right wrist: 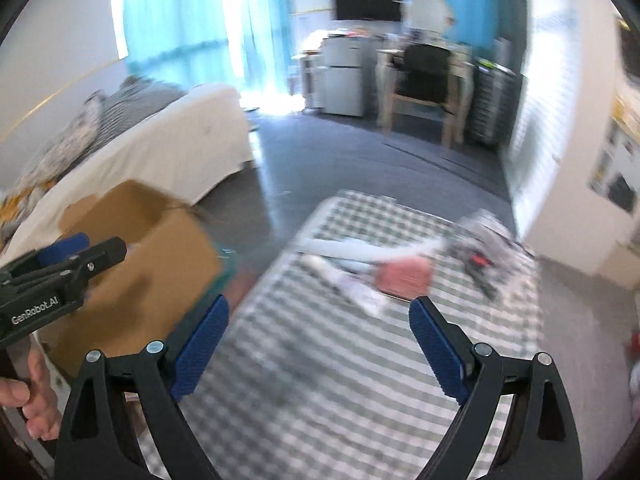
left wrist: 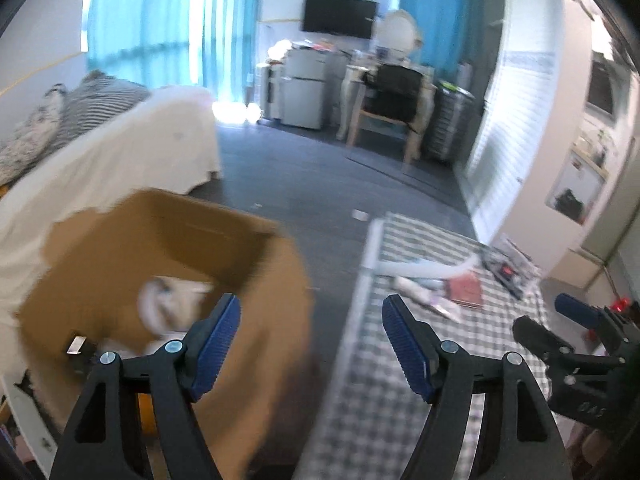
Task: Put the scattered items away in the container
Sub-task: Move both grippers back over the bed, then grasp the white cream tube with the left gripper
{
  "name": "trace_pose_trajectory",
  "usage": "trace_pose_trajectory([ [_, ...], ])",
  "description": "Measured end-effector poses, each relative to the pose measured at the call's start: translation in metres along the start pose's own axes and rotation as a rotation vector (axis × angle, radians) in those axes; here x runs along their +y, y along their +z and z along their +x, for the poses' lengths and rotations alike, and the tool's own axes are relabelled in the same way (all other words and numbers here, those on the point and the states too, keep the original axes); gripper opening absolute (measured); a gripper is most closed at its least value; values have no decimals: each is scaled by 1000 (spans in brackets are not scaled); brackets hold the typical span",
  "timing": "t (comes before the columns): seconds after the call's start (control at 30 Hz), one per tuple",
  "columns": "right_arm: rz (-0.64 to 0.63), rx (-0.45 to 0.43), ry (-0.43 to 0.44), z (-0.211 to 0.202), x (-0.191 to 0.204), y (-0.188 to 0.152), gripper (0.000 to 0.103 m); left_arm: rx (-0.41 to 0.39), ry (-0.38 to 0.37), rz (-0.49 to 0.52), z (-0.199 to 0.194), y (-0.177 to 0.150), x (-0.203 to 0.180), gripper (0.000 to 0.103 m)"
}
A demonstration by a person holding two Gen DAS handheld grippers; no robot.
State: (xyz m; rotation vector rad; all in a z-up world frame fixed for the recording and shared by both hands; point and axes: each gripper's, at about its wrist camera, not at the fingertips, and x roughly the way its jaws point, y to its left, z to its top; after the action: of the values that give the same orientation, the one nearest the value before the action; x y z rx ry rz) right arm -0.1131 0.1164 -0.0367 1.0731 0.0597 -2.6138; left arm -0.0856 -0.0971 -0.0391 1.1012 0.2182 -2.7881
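Note:
An open cardboard box [left wrist: 248,256] stands left of a table with a checked cloth [left wrist: 384,380]; a white item [left wrist: 168,308] lies inside it. The box also shows in the right wrist view [right wrist: 160,280]. On the cloth's far end lie a white tube [left wrist: 416,269], a pink booklet [left wrist: 466,290], a wrapped packet [left wrist: 424,296] and magazines [left wrist: 508,262]. My left gripper [left wrist: 311,340] is open and empty, between box and table. My right gripper [right wrist: 319,344] is open and empty above the cloth [right wrist: 320,360], short of the pink booklet [right wrist: 404,276] and tube [right wrist: 348,250]. Both views are blurred.
A white-covered bed [left wrist: 120,168] lies behind the box. Dark floor [left wrist: 320,184] leads to a chair [left wrist: 394,100], desk and small fridge [left wrist: 302,88] at the far wall. A white wall [left wrist: 520,120] is on the right.

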Motion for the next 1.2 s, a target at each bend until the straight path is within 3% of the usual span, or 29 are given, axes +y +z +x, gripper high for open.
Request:
trace_pose_trajectory([
  [0.2,114,1,-61,-8,-82,-15,92,57,-59,64,54,-1,-79,76],
  [0.4,160,21,-71,2,-118,-28,92,90,-44,126,100,-10,-123,83],
  [0.73,136,25,-54,28,-131,-28,92,223,-43,49,176,-12,-136,83],
  [1.0,123,24,-49,39,-136,-24,92,293,-6,-61,204,-17,-135,82],
  [1.1,128,21,-46,39,-138,-25,92,278,3,-45,202,-19,-138,71],
  [1.13,130,21,-45,39,-139,-25,92,281,4,-46,202,-18,-139,58],
  [1.2,133,23,-43,40,-139,-26,92,289,0,-53,201,-17,-138,54],
])
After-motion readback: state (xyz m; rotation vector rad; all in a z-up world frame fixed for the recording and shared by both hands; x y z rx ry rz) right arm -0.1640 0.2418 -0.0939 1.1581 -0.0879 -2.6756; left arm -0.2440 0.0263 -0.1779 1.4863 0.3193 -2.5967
